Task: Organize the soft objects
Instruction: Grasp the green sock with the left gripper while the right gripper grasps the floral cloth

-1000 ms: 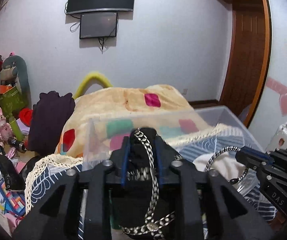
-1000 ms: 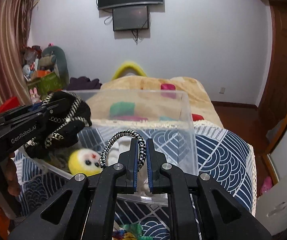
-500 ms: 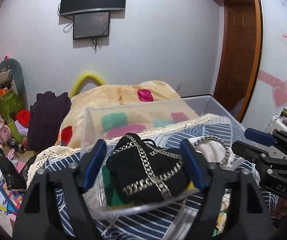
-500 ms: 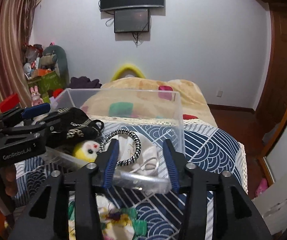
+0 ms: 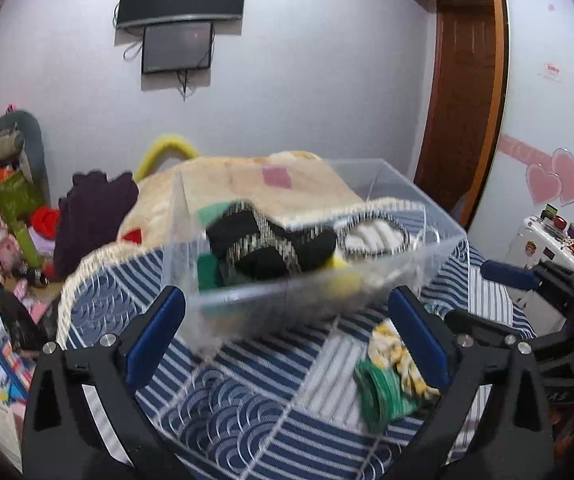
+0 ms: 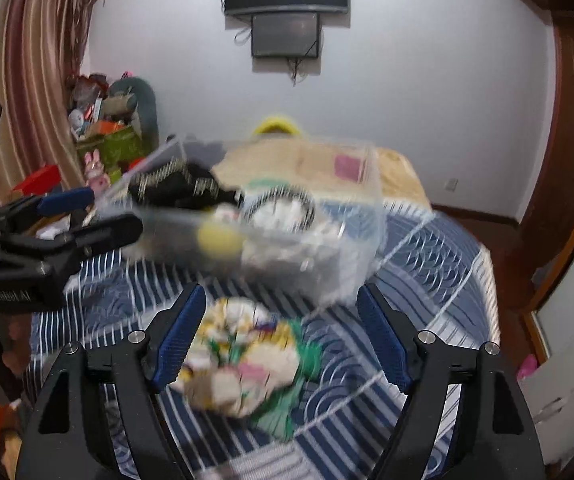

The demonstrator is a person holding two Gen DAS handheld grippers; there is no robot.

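A clear plastic bin point(image 5: 391, 280) point(image 6: 363, 248) stands on the blue patterned bedspread. In it lie a black soft item with a chain strap point(image 5: 267, 248) point(image 6: 175, 188), a white soft item with a black-and-white cord point(image 5: 371, 234) point(image 6: 283, 212) and a yellow plush point(image 6: 217, 238). A floral green-and-yellow cloth point(image 5: 387, 376) point(image 6: 247, 360) lies on the bed in front of the bin. My left gripper point(image 5: 287, 336) is open and empty, just short of the bin. My right gripper point(image 6: 283, 340) is open and empty, with the floral cloth between its fingers.
A beige blanket with coloured squares point(image 5: 247, 176) lies behind the bin. Clutter and toys point(image 5: 3, 216) fill the floor at left. A wooden door point(image 5: 467, 92) stands at right. The bedspread point(image 5: 247, 408) stretches in front of the bin.
Both grippers have opened wide, letting go of the black item and the white corded item, which now lie in the bin. Both have drawn back from the bin.
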